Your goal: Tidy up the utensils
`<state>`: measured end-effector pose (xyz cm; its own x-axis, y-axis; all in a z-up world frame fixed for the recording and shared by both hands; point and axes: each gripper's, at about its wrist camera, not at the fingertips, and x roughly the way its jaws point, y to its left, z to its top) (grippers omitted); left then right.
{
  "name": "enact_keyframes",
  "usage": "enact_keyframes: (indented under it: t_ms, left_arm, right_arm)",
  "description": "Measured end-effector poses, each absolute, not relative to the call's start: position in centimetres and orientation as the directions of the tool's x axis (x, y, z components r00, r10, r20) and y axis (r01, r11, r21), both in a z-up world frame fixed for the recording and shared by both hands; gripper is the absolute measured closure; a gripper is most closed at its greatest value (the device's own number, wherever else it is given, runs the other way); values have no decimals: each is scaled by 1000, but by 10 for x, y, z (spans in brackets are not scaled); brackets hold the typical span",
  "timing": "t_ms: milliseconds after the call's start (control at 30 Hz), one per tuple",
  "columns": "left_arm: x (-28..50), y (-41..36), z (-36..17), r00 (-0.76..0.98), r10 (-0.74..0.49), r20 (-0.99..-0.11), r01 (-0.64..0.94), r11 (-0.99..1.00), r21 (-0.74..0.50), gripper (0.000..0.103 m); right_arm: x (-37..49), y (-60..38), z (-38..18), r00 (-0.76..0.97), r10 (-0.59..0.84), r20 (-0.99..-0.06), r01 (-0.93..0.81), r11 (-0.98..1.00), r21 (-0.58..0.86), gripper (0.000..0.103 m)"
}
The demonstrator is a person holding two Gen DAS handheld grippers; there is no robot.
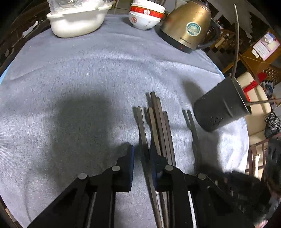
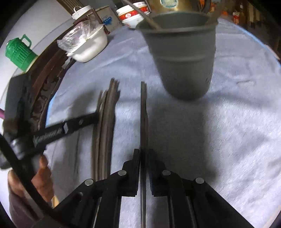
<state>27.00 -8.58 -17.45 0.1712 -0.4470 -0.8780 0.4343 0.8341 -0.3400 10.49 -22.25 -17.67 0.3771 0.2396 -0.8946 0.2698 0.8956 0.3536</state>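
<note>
Several dark chopsticks [image 1: 159, 126] lie in a bundle on the grey-blue cloth [image 1: 79, 87]. My left gripper [image 1: 141, 149] is open just above the cloth, its jaws astride one chopstick [image 1: 143, 133] of the bundle. My right gripper [image 2: 143, 157] is shut on a pair of chopsticks [image 2: 143, 112] that point toward the dark grey utensil cup [image 2: 182, 57]. The cup stands upright ahead of it with a utensil inside. In the left wrist view the cup [image 1: 223, 103] is at the right with long utensils [image 1: 237, 38] sticking out. The bundle also shows in the right wrist view [image 2: 105, 126], with the left gripper [image 2: 70, 128] on it.
A white casserole dish [image 1: 77, 19], stacked red-and-white bowls [image 1: 145, 15] and a brass electric kettle [image 1: 188, 26] stand along the far edge. A green-lidded jug [image 2: 19, 50] stands off the table. The carved wooden table rim [image 2: 47, 87] runs along the left.
</note>
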Motion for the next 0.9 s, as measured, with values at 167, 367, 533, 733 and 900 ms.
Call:
enact_keyframes:
  t_ms: [167,367,533,733,900]
  left_arm:
    - [274,-78,-174,143,-435,-889,439,833,-337,80]
    - [286,-83,-171,154,-394,-906,418,857,-302,80]
    - [298,-87,-173,166,-374,-912,369,881,-294,93]
    - [290,-73,-160,226,-375,-899,363,889,-279,97]
    - [267,-60,-103,309,-453,-836,411,857,-312,98]
  right_arm:
    - [130,-223,-179,378,192,-906,288,905,312,87]
    - [156,-216,-179,381,133,-915,282,926,252,86]
    - [163,-217,-177,362,113,-925,263,940,217,95]
    - [147,-221,-159,432,174,-885,227,928,294,97]
    - [125,-223,-104,576,231,-785,122,924,361,97]
